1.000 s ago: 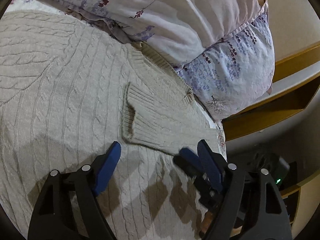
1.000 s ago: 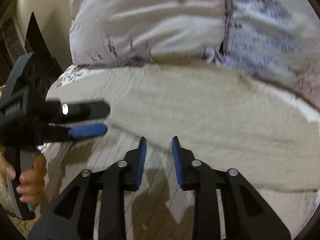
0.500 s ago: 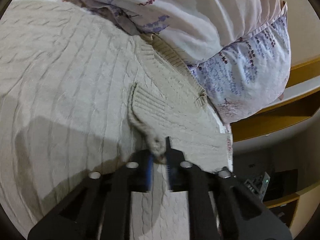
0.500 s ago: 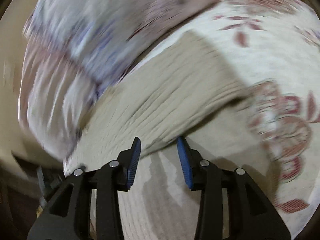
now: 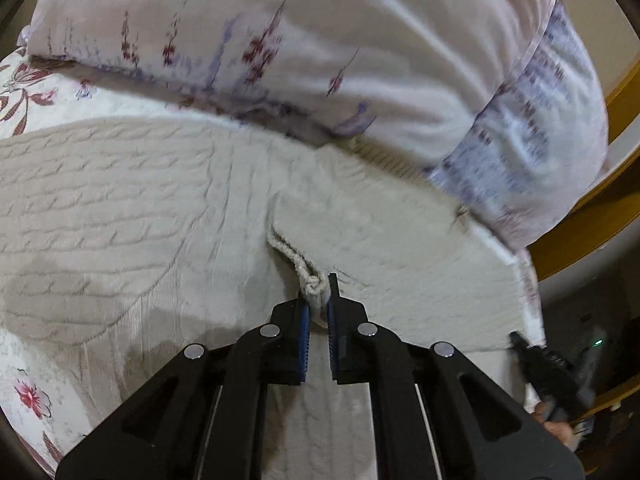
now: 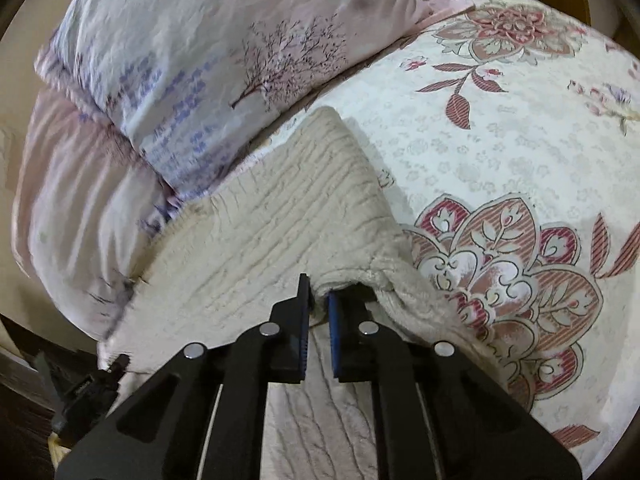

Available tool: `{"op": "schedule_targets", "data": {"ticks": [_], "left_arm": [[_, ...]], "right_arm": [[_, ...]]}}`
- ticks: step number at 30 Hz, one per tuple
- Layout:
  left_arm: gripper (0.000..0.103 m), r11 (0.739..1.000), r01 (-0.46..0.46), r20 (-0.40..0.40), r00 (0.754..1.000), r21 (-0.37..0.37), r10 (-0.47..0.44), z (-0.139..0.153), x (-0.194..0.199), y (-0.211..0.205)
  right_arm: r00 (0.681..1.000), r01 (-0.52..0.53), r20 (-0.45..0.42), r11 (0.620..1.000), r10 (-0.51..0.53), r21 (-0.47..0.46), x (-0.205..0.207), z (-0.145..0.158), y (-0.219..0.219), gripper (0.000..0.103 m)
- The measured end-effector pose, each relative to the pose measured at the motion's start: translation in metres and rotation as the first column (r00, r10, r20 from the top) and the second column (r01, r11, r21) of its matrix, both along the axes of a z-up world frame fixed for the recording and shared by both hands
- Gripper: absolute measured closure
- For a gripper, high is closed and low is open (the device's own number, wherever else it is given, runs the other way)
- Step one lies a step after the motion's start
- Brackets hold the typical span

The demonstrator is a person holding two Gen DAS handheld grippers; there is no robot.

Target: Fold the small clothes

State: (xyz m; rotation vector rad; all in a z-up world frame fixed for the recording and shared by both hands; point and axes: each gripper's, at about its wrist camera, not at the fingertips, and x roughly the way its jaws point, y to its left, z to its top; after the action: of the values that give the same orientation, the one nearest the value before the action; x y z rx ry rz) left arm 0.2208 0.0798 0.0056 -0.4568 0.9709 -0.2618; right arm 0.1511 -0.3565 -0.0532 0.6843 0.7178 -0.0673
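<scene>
We see a cream cable-knit sweater (image 5: 132, 208) spread on a bed, and we take it as our landmark. Our left gripper (image 5: 317, 304) has its blue-padded jaws drawn narrow on a bunched edge of the sweater's knit, a small knot of fabric pinched between them at the tips. From that pinch a folded flap of the sweater (image 5: 392, 256) runs away toward the far right, its ribbed edge lying just against the pillow (image 5: 360, 52). The pillow, pale pink with purple and red sprigs, sits directly behind the sweater and overlaps its far edge.

In the right wrist view, our right gripper (image 6: 318, 300) is likewise closed down narrow on the sweater (image 6: 260, 248), gripping a rolled edge where the knit curls over on itself. The fabric lifts slightly at the pinch and drapes down on either side. The pillow (image 6: 192, 64) lies beyond the sweater on its far left side, touching it. To the right of the sweater the floral bedspread (image 6: 500, 152) is bare, white with red flowers and leaves.

At the sweater's near right corner in the left wrist view, we can make out a dark blurred tool and part of a hand (image 5: 556, 432) below the edge of the bed. Beyond the pillow a wooden bed frame (image 5: 592, 216) shows.
</scene>
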Motion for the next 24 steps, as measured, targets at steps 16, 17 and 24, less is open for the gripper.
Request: {"op": "schedule_targets", "data": {"ticks": [16, 17, 24], "left_arm": [[0.047, 0.994, -0.061, 0.059, 0.996, -0.09, 0.067, 0.022, -0.058, 0.067], [0.046, 0.991, -0.095, 0.065, 0.993, -0.099, 0.101, 0.024, -0.067, 0.084], [0.046, 0.921, -0.36, -0.009, 0.932, -0.152, 0.363, 0.009, -0.101, 0.178]], "right_arm": [[0.959, -0.278, -0.026, 0.93, 0.281, -0.239, 0.01, 0.033, 0.094, 0.066], [0.956, -0.29, -0.035, 0.924, 0.291, -0.251, 0.015, 0.031, 0.101, 0.065], [0.939, -0.342, -0.09, 0.888, 0.331, -0.307, 0.031, 0.018, 0.128, 0.044]]}}
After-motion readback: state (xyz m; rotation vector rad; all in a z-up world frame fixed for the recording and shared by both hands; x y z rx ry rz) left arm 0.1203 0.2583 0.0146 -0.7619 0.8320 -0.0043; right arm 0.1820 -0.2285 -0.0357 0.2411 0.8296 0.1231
